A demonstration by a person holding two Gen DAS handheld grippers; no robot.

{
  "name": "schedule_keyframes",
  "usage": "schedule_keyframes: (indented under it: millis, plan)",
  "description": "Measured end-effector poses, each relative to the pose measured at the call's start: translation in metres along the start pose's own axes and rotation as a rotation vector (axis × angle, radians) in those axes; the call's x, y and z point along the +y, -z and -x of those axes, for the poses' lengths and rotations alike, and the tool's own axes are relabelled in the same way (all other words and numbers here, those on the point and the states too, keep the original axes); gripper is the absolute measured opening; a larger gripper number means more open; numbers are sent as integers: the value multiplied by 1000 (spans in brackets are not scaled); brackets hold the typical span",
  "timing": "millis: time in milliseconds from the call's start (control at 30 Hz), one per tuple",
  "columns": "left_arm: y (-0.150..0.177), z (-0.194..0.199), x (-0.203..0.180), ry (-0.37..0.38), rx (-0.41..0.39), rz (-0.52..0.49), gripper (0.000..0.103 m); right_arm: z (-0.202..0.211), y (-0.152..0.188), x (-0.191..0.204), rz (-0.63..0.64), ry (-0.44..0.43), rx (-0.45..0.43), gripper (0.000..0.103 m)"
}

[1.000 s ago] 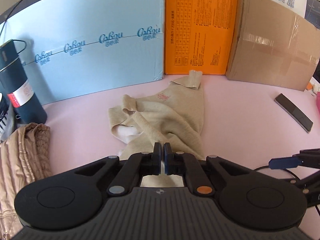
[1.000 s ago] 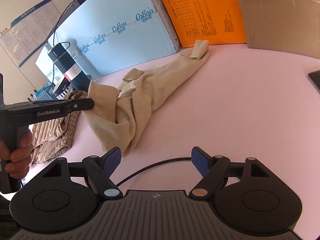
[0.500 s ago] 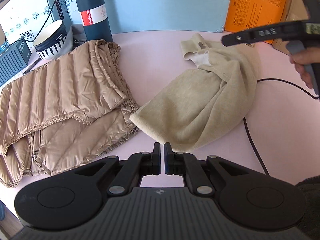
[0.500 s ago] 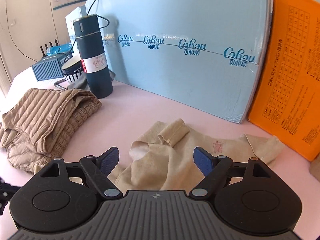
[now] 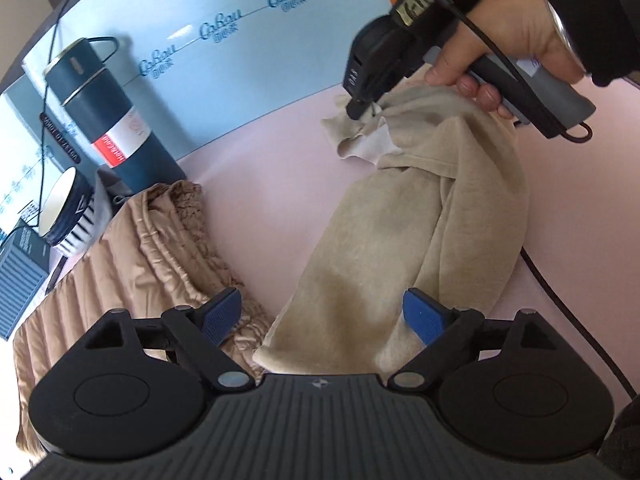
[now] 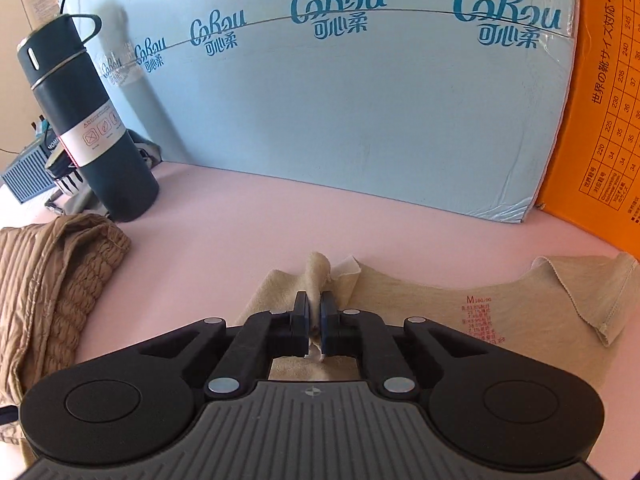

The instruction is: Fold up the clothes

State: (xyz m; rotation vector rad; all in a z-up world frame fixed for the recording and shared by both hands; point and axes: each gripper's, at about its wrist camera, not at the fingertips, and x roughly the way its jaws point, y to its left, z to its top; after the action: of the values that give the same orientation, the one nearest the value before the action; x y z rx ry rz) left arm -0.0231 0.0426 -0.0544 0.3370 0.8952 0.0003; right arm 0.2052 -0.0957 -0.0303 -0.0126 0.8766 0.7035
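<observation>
Nearest the left-wrist camera, the left gripper (image 5: 322,316) hovered with its blue-padded jaws spread wide over the near hem of the crumpled beige knit top (image 5: 404,248), gripping nothing. The top lay bunched in a rumpled strip on the pink tabletop (image 5: 272,152), so the folding looked barely begun: it needed spreading flat before any fold. At its far end, the right gripper (image 6: 314,316) had its jaws pinched onto a fold of fabric near the neckline. A red size print inside the neck read "M". To the left lay a tan quilted jacket (image 6: 52,280), not neatly folded. Beyond stood a dark blue flask (image 6: 84,120), a pale blue board (image 6: 360,112) printed "CoRou", and an orange box (image 6: 608,128) bearing a Japanese shoe-size chart.
</observation>
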Motion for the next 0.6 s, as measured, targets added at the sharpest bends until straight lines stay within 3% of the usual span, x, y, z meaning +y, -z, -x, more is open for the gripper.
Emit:
schedule_keyframes:
  millis: [67, 100, 167, 233, 333, 400, 467, 600]
  plan:
    - [-2, -9, 3, 65, 15, 24, 18, 13, -3, -7, -38, -56, -15, 5]
    - [-5, -11, 5, 85, 23, 43, 4, 23, -5, -12, -59, -82, -32, 5]
    - [-13, -5, 7, 109, 30, 54, 1, 54, -10, -23, -108, -133, -87, 5]
    - [-20, 11, 17, 189, 2, 100, 1, 90, -15, -36, -141, -157, -154, 5]
    - [-36, 51, 36, 389, -96, 195, 1, 164, -15, -66, -162, -111, -275, 4]
    - [-53, 82, 38, 497, -185, 178, 1, 216, -14, -88, -172, -70, -357, 4]
    - [-71, 113, 31, 596, -282, 131, 1, 262, -9, -112, -177, 23, -413, 4]
    - [-106, 158, 2, 806, -441, 47, 1, 330, 14, -166, -209, 303, -437, 4]
